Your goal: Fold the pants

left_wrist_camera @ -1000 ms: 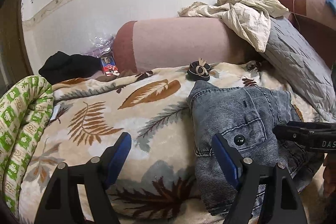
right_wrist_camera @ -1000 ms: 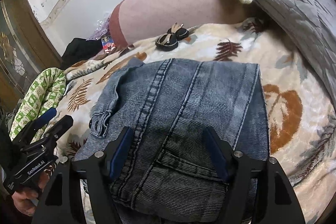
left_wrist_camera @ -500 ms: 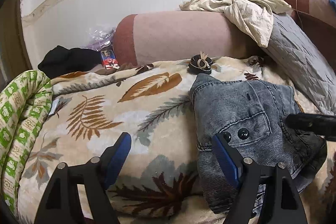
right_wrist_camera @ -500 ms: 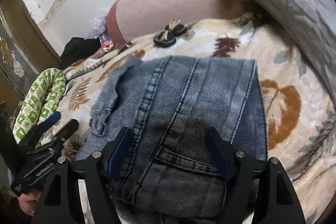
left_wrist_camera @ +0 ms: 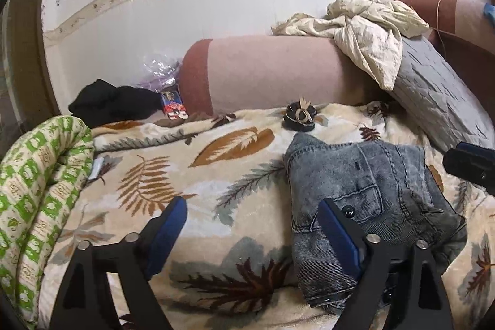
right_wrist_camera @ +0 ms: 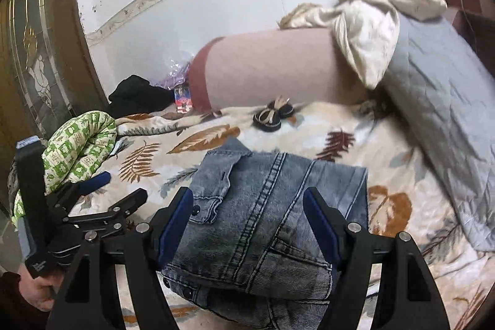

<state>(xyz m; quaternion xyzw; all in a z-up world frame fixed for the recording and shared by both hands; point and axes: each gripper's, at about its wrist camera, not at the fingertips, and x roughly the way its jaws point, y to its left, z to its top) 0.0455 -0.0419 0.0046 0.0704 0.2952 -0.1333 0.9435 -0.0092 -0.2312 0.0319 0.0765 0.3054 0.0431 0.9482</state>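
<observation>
The right tool (right_wrist_camera: 247, 221) hangs over the folded jeans (right_wrist_camera: 272, 215), fingers apart, holding nothing. The left tool (left_wrist_camera: 252, 231) is wide apart too, beside the jeans over the leafy blanket (left_wrist_camera: 173, 175) on the bed. A bump could push the top layer off. There is open room on the left; the gray pillow (right_wrist_camera: 442, 101) crowds the right.

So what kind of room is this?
Probably a bedroom at home: the jeans lie on a leaf-print blanket, with a bolster pillow and rumpled sheet behind.
</observation>
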